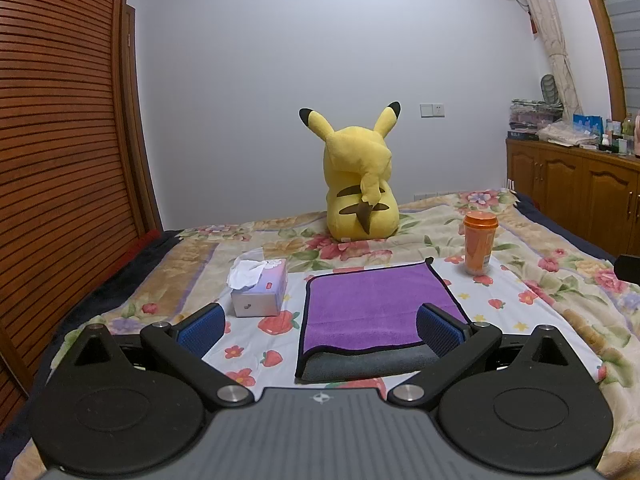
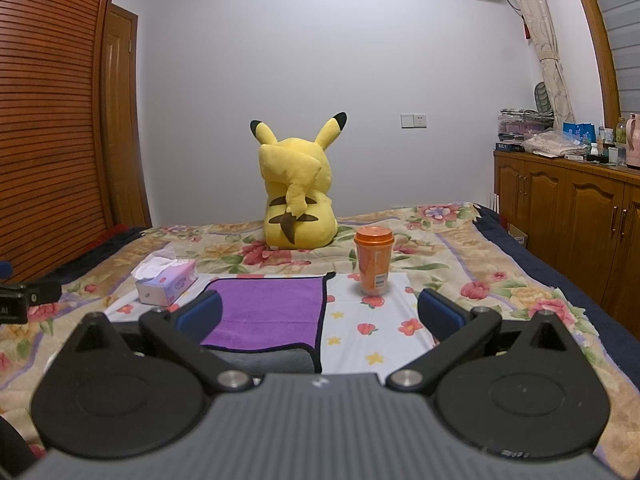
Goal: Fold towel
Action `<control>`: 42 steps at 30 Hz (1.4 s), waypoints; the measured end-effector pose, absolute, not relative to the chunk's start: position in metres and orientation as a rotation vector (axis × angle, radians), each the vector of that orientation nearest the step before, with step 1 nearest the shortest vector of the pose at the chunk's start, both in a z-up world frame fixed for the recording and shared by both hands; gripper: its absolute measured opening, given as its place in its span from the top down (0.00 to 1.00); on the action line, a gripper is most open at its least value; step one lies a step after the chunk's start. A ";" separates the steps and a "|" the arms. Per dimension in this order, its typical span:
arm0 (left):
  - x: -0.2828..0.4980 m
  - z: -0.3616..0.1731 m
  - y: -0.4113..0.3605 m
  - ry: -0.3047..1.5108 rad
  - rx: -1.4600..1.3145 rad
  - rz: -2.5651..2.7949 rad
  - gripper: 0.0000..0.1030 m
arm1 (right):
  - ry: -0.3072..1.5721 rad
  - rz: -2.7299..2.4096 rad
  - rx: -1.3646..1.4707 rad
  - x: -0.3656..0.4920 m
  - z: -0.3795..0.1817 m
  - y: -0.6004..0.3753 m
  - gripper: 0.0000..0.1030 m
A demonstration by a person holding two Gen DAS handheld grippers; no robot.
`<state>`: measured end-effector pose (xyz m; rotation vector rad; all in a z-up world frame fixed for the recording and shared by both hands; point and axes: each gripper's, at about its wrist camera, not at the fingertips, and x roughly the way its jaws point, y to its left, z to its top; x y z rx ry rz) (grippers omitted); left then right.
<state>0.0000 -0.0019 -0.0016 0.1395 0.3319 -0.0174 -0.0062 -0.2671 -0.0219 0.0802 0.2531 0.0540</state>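
both grippers, left gripper (image 1: 320,322) and right gripper (image 2: 320,312), wide open, holding nothing; pinch purple towel (image 1: 376,304) near corners evenly, matching edges.

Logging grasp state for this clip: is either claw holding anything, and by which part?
Nothing is held. The left claw and right claw are both open, above the purple towel, not gripping it.
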 end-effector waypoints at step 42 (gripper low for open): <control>0.023 -0.022 0.001 0.386 0.138 -0.040 0.00 | 0.301 0.094 0.064 0.012 -0.029 -0.254 0.00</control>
